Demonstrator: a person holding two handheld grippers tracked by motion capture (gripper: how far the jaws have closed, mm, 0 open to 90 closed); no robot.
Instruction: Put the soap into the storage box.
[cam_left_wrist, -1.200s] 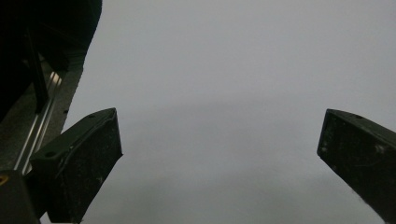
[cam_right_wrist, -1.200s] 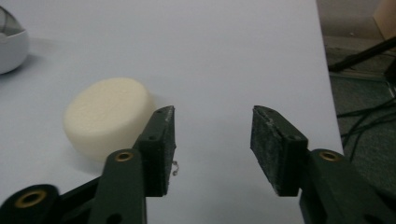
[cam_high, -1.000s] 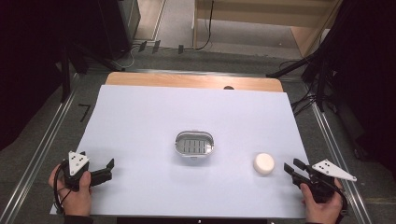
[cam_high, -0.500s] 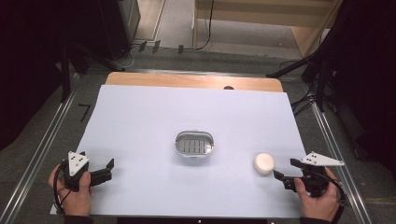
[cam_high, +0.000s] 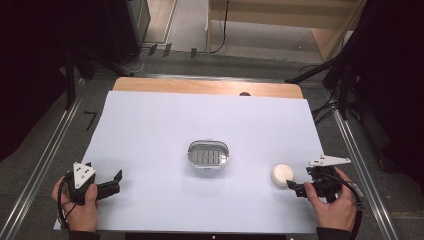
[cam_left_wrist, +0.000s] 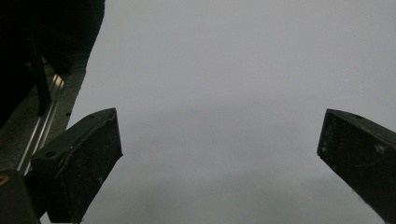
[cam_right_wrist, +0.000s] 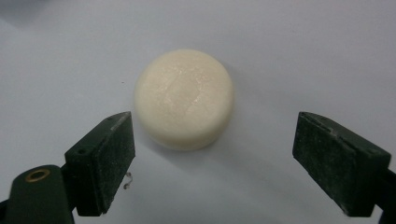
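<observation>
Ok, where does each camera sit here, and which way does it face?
High view: above the near edge, looking forward and down on the white sheet, metal dish and round soap; both hands, left claw, right claw.
Left gripper view: rides the left claw, facing bare sheet between open jaws.
Right gripper view: rides the right claw, jaws opening, facing the soap.
Shared: soap, high and right gripper views.

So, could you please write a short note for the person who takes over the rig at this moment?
Right gripper: jaws opening, nothing between them, aimed at the round cream soap bar, just short of it.
Left gripper: open, holding nothing, low at the white sheet's near left corner.
Metal soap dish: mid-sheet, nothing in it.
Done: approach to the bar.
Left: grasp the bar; probably place it in the dish.
</observation>
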